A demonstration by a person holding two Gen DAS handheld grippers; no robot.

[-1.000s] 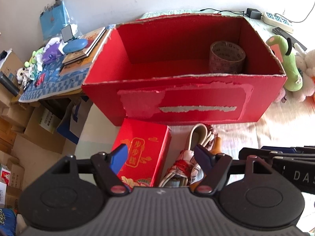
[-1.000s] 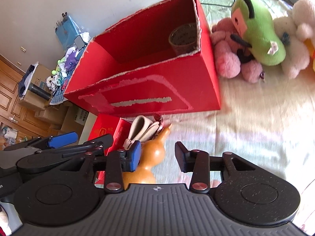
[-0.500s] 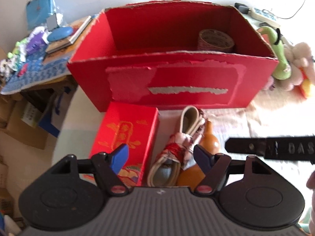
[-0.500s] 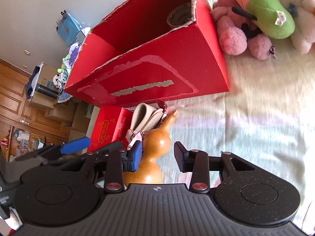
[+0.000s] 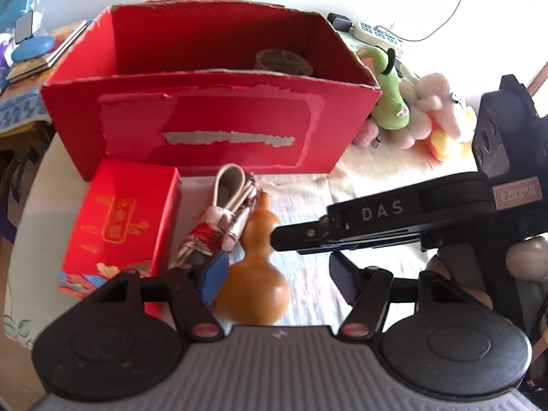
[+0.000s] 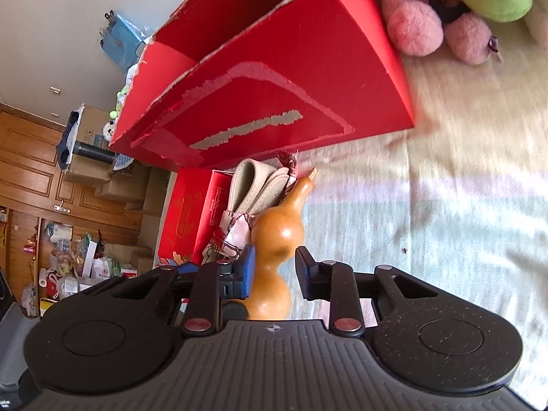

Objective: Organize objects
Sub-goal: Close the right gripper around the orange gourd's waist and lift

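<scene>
Right tongs (image 6: 274,270) closing around gourd (image 6: 274,239); tape roll (image 5: 283,61) in red box (image 5: 212,123).

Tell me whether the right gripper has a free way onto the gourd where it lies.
Probably yes. The right gripper already straddles the gourd at its narrow waist, jaws closing, with the far pad not yet touching. The folded umbrella lies close beside its left finger, and the left gripper crowds the gourd's round bottom.

A bed with a pale sheet (image 5: 308,274) carries an open red cardboard box (image 5: 212,130), a small red gift box (image 5: 120,219), a folded umbrella (image 5: 219,226), an orange gourd (image 5: 257,274) and plush toys (image 5: 411,113) beside the big box
</scene>
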